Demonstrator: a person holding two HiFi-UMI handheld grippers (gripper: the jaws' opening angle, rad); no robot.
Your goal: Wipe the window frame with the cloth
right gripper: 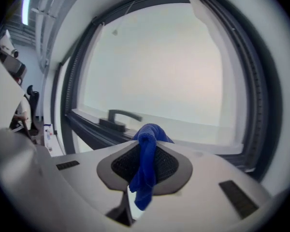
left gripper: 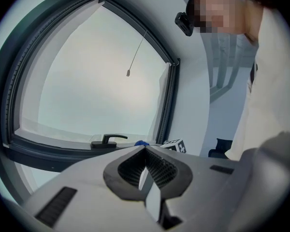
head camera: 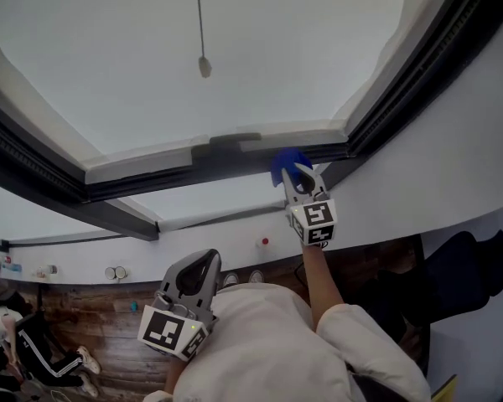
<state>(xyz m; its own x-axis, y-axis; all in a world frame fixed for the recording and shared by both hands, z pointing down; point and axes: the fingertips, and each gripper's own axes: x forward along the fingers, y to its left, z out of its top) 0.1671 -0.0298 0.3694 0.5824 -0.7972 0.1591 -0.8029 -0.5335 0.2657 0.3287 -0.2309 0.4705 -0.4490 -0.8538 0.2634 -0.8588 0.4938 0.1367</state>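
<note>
My right gripper [head camera: 298, 172] is shut on a blue cloth [head camera: 287, 162] and holds it up against the lower rail of the dark window frame [head camera: 151, 182], just right of the black handle [head camera: 228, 141]. In the right gripper view the blue cloth [right gripper: 146, 166] hangs down between the closed jaws, with the handle [right gripper: 120, 117] ahead to the left. My left gripper [head camera: 203, 266] hangs low by the person's chest, shut and holding nothing [left gripper: 146, 151]. From the left gripper view the cloth [left gripper: 141, 143] peeks out beside the handle [left gripper: 108, 140].
A blind cord with a small weight [head camera: 204, 65] hangs in front of the pale pane. The frame's right upright [head camera: 419, 65] meets the lower rail near the cloth. White wall [head camera: 453, 166] lies to the right; a wooden floor with shoes [head camera: 88, 363] lies below.
</note>
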